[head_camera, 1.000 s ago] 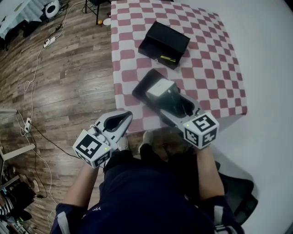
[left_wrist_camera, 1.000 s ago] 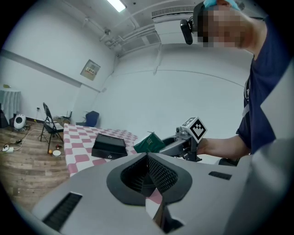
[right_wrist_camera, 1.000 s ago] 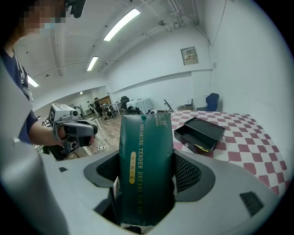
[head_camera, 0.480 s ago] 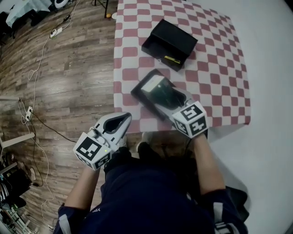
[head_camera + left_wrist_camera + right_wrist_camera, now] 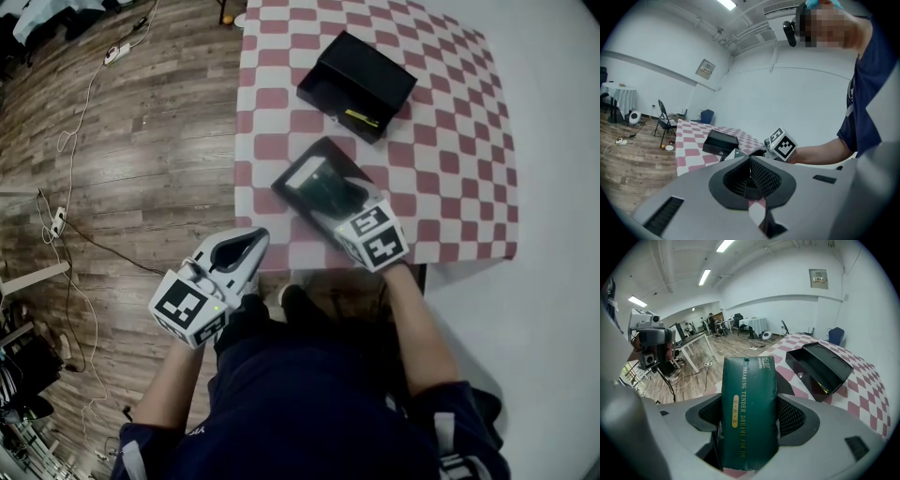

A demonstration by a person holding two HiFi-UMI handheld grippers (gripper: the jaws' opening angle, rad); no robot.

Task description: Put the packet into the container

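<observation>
A dark green packet with gold print stands between the jaws of my right gripper, which is shut on it. In the head view that packet hangs over the near part of the checkered table, with the right gripper behind it. The open black container lies farther back on the cloth; it also shows as the black container ahead and right of the packet. My left gripper is shut on nothing, off the table's left front corner over the floor.
The table's left edge borders a wooden floor with cables. A small yellow item lies at the container's near end. Chairs and desks stand far off in the room.
My right gripper has moved forward and left with the packet, farther over the table. The left gripper has stayed where it was.
</observation>
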